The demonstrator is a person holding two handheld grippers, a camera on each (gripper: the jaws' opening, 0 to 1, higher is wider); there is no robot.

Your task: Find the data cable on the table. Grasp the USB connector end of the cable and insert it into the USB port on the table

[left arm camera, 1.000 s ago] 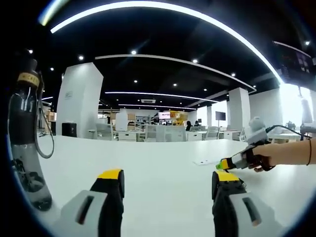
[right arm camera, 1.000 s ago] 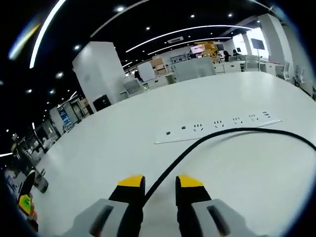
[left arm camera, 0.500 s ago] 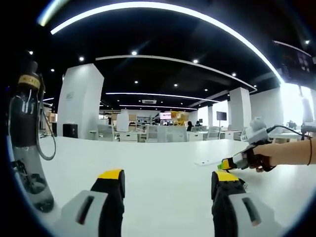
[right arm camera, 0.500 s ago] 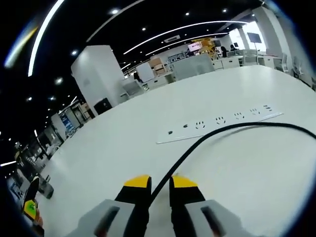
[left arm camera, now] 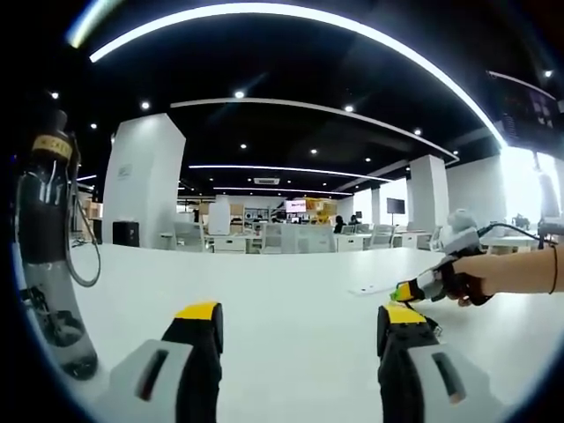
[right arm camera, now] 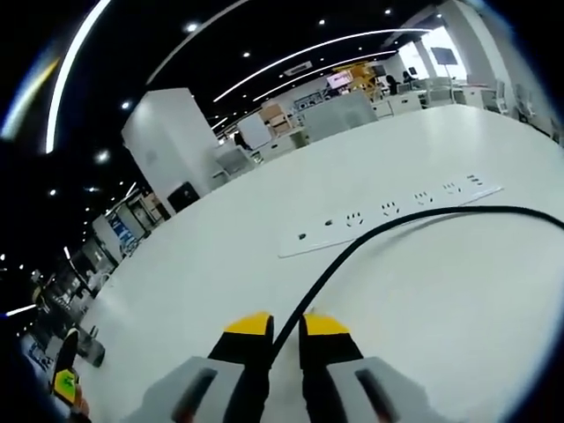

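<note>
Now | cable (right arm camera: 328, 275) clamped between right gripper (right arm camera: 284, 324) jaws | power strip (right arm camera: 339, 227) beyond

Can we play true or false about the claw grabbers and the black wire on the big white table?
1. The right gripper is pinching the black cable. True.
2. The left gripper is squeezed shut. False: its jaws stand wide apart with nothing between them.
3. The cable is plugged into the power strip. False: its near end sits between the right gripper's jaws, apart from the strip, and the rest curves off to the right along the table.
4. The power strip is white and lies flat on the white table. True.
5. In the left gripper view, a hand holds the right gripper. True.
6. The power strip is standing on its end. False: it lies flat.
</note>
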